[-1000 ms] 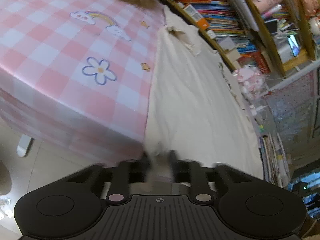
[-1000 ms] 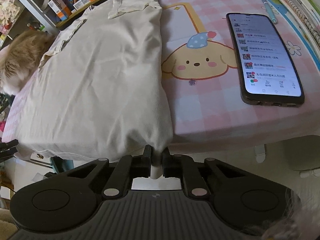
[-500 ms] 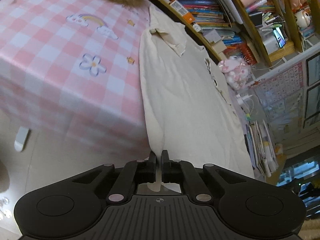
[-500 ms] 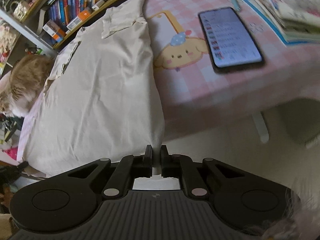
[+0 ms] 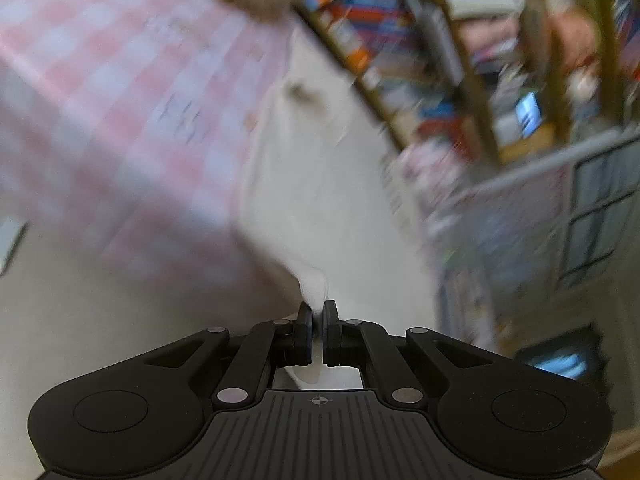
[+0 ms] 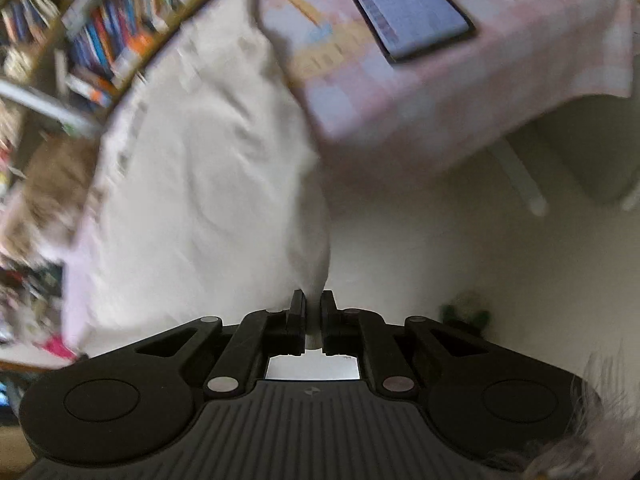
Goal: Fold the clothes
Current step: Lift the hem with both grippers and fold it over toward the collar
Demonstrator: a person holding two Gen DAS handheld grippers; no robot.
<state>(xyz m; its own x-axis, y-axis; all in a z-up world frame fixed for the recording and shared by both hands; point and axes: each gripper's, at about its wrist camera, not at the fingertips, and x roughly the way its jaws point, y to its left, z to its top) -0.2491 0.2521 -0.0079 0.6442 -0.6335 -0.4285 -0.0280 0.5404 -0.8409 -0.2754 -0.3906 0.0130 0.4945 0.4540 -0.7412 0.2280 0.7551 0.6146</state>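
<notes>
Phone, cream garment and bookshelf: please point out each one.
phone (image 6: 412, 10), right wrist view, middle of its lit screen
cream garment (image 6: 208, 184), right wrist view, flat middle of the cloth
bookshelf (image 5: 476, 92), left wrist view, a wooden upright

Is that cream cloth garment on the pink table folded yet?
Not yet. The cream cloth garment lies spread over the pink checked tablecloth, its near corners pinched in both grippers' jaws.
</notes>
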